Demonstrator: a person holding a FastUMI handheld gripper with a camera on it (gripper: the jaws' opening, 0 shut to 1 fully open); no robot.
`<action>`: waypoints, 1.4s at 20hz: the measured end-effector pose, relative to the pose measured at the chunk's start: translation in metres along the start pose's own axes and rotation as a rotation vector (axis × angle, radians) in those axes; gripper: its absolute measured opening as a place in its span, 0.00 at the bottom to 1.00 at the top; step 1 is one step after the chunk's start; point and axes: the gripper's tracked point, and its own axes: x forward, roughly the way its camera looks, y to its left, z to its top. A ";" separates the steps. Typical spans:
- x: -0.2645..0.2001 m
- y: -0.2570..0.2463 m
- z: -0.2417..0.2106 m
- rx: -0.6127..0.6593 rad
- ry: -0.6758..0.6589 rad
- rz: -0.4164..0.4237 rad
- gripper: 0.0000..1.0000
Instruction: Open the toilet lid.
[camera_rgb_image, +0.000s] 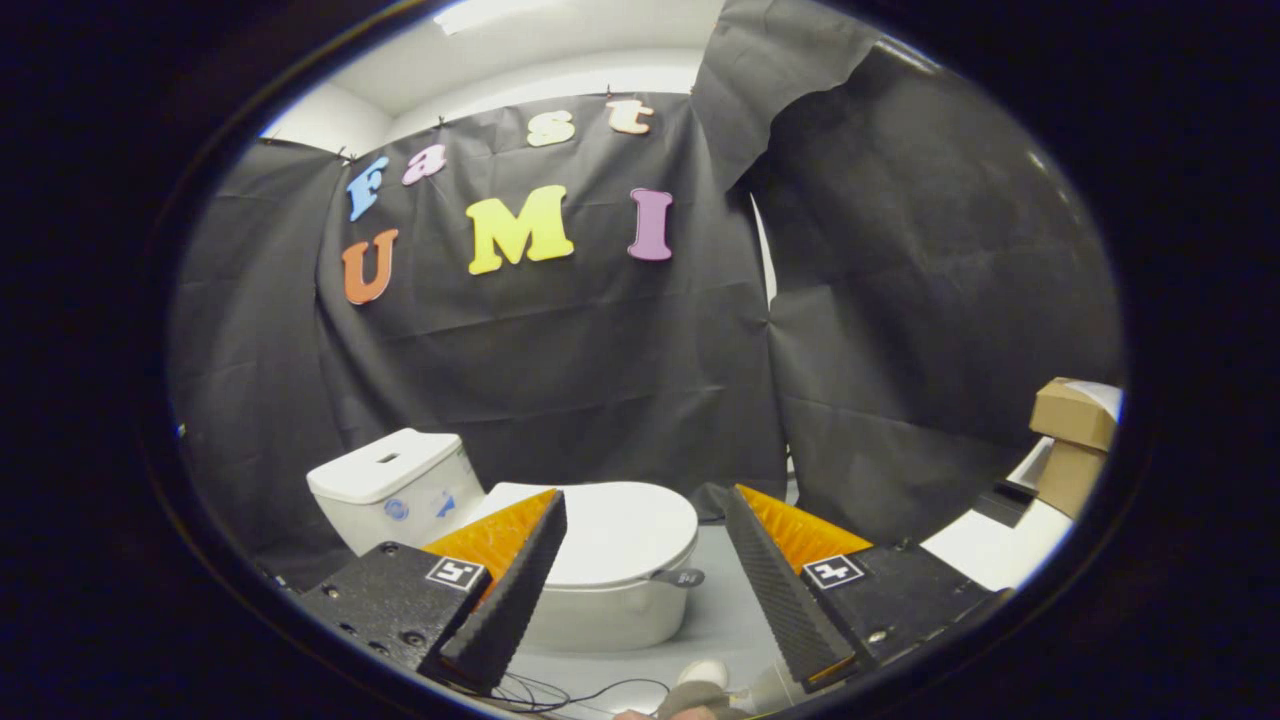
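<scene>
Here the gripper (640, 515) hangs in the air with its two fingers spread wide apart, grasping nothing; one finger (510, 590) stands to the left and the other well off to the right, and neither touches anything. Beyond them and lower down, a white toilet (590, 610) stands on a pale grey floor (725, 610). Its toilet lid (625, 530) is down, lying flat over the bowl, and most of that lid shows in the gap between the fingers, with its left part hidden behind the left finger. A small dark tab (678, 577) juts out from the lid's front right rim. The white tank (395, 490) rises behind the bowl, to the left of the left finger, with a slot in its top and two small blue marks on its front face. Black cloth (560, 360) hangs as the wall behind the toilet and wraps round to the right. Far to the right, cardboard boxes (1072, 440) are stacked beside a white surface (985, 550). Below the fingers, thin dark cables (560, 693) trail across the floor, and a pale shoe (703, 673) pokes in close by them.
</scene>
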 end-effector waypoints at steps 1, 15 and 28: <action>0.008 -0.002 -0.001 0.002 0.001 -0.004 1.00; 0.116 -0.008 -0.075 0.118 0.396 0.115 1.00; 0.176 -0.044 -0.171 0.301 0.776 0.105 1.00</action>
